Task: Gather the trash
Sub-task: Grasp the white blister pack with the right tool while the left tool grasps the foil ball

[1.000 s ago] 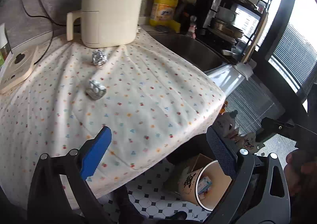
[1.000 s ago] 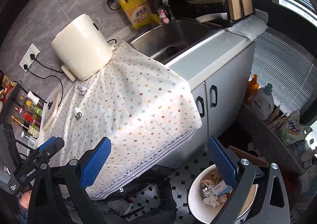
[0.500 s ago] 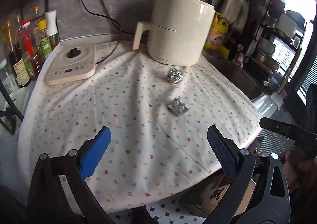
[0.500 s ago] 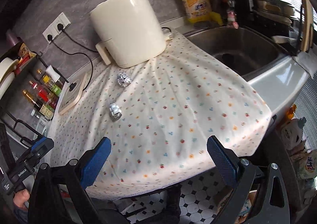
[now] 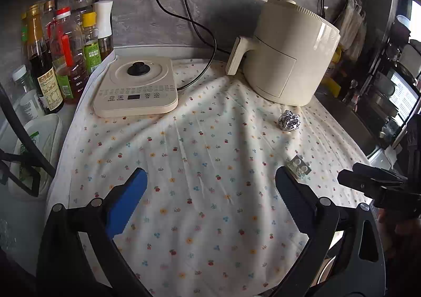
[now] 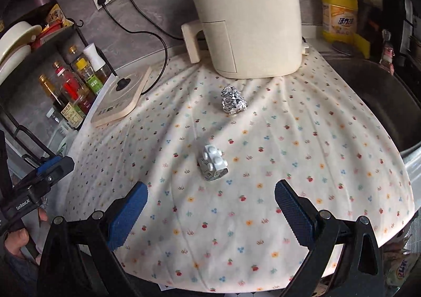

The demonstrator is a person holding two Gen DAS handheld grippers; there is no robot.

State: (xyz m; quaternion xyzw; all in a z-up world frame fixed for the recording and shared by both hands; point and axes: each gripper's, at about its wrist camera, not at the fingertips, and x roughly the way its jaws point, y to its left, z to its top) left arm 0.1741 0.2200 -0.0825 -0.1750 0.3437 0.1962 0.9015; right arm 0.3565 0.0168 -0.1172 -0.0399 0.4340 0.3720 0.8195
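A crumpled foil ball (image 6: 232,103) lies on the flowered cloth in front of the air fryer; it also shows in the left wrist view (image 5: 289,120). A bent silver pill blister pack (image 6: 213,162) lies nearer, just ahead of my right gripper (image 6: 210,209); in the left wrist view the blister pack (image 5: 299,164) sits beside the right finger. My left gripper (image 5: 210,198) is open and empty above the cloth. My right gripper is open and empty too.
A cream air fryer (image 6: 244,15) stands at the back. An induction cooker (image 5: 135,89) and several sauce bottles (image 5: 63,55) are at the left. The sink (image 6: 381,91) and a yellow detergent bottle (image 6: 339,10) are at the right. The cloth (image 6: 289,165) hangs over the counter edge.
Both grippers swung up and left from the floor and bin toward the countertop. The foil ball and blister pack are now closer in the right view. Both stay open.
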